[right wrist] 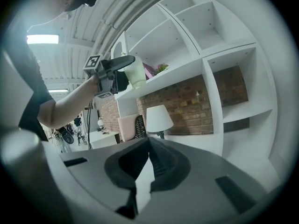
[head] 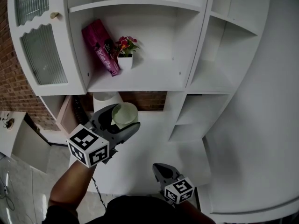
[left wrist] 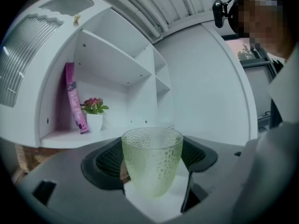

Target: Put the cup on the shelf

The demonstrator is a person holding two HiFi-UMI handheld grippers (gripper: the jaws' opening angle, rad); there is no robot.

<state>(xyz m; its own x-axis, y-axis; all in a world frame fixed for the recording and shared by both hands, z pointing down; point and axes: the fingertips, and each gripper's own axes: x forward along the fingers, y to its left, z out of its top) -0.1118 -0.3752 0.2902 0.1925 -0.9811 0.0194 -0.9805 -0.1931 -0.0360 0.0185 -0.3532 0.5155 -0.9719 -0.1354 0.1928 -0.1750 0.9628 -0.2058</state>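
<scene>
A pale green dimpled glass cup [head: 125, 114] is held upright, and my left gripper [head: 119, 121] is shut on it. It hangs in front of and below the white shelf board [head: 140, 80] of the wall unit. In the left gripper view the cup [left wrist: 152, 160] fills the gap between the dark pads [left wrist: 105, 164], with the shelf board [left wrist: 60, 136] beyond at the left. The right gripper view shows the cup [right wrist: 135, 73] level with that shelf's front edge [right wrist: 187, 71]. My right gripper [head: 163, 170] is low and near my body, shut and empty, its tips touching [right wrist: 149, 141].
A pink book [head: 99, 45] leans on that shelf beside a small potted flower [head: 125, 55]. To the left is a ribbed-glass cabinet door [head: 42, 50]. A white lamp [right wrist: 159, 118] stands on the white counter [head: 154, 143] below, against brick wall. Open cubbies [head: 210, 73] lie to the right.
</scene>
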